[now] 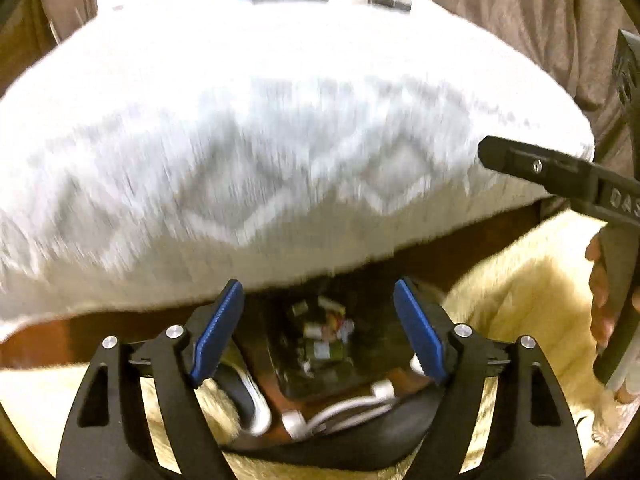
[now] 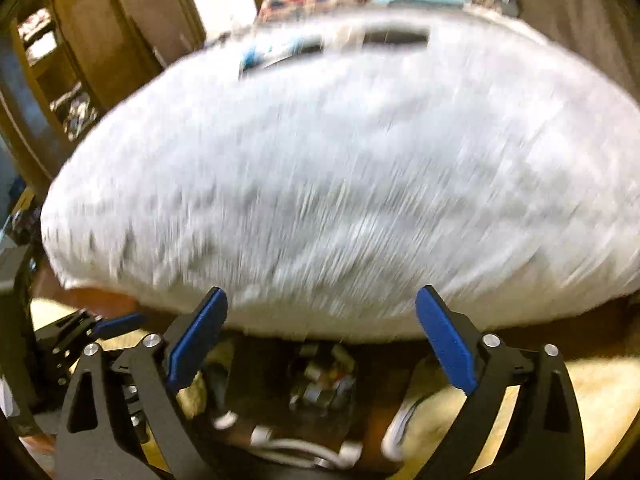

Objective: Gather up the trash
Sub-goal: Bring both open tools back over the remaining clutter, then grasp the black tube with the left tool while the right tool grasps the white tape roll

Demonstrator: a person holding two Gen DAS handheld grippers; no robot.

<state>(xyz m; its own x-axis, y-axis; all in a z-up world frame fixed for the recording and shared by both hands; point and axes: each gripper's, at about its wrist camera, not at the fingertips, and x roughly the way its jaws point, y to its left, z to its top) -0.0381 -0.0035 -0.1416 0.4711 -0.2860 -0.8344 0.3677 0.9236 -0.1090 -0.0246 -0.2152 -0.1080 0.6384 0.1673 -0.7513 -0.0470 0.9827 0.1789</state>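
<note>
trash (image 1: 324, 336) lies below, between spread fingers (image 1: 218, 332).

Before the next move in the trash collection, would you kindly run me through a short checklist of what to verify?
1. Left gripper empty, jaws apart: ok.
2. Right gripper empty, jaws apart: ok.
3. Bin below both grippers, with scraps inside: ok.
4. View sharp enough to pick a target: not ok; the white blanket is smeared by motion blur.
5. More trash left on the blanket: cannot tell.
6. White cables by the bin clear of the fingers: ok.
</note>
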